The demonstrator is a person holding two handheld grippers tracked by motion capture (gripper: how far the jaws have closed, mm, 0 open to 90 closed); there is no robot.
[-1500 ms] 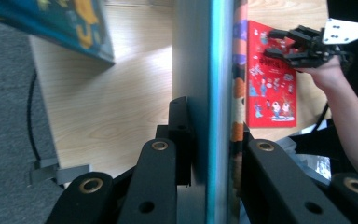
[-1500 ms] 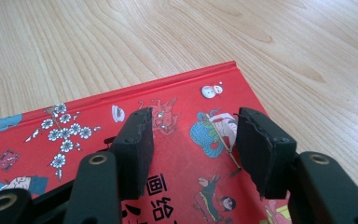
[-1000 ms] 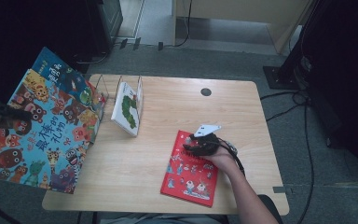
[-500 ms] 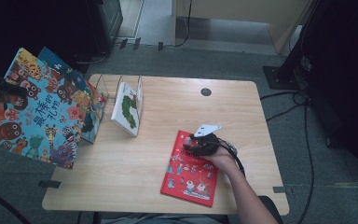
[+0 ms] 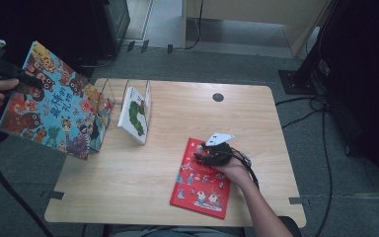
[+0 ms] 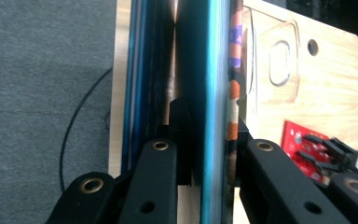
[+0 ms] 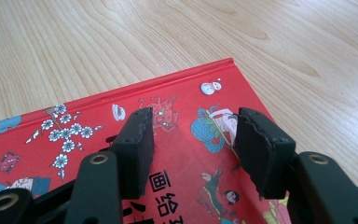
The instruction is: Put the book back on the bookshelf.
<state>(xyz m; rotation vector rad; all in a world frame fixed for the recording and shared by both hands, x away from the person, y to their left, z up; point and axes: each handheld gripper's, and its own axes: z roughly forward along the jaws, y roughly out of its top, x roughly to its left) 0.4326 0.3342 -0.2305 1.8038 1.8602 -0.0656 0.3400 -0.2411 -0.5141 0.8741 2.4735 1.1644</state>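
Note:
A large colourful picture book (image 5: 54, 101) is held up at the table's left edge, tilted, with its lower corner beside a clear book rack (image 5: 109, 94). My left gripper (image 5: 28, 82) is shut on the book's upper left part; in the left gripper view the jaws (image 6: 209, 121) clamp its blue edge (image 6: 212, 70). A red picture book (image 5: 202, 180) lies flat at the front right. My right gripper (image 5: 211, 154) rests over its top end, open, with nothing between the fingers (image 7: 191, 135) above the red cover (image 7: 177, 186).
A white book with a green caterpillar (image 5: 135, 114) leans upright in the rack. The wooden table (image 5: 256, 113) has a small dark hole (image 5: 218, 97) at the back. Cables and dark equipment lie on the grey floor (image 5: 345, 148) around it.
My left gripper has carried the big colourful book up and to the right, toward the rack. The right gripper and the red book have stayed put.

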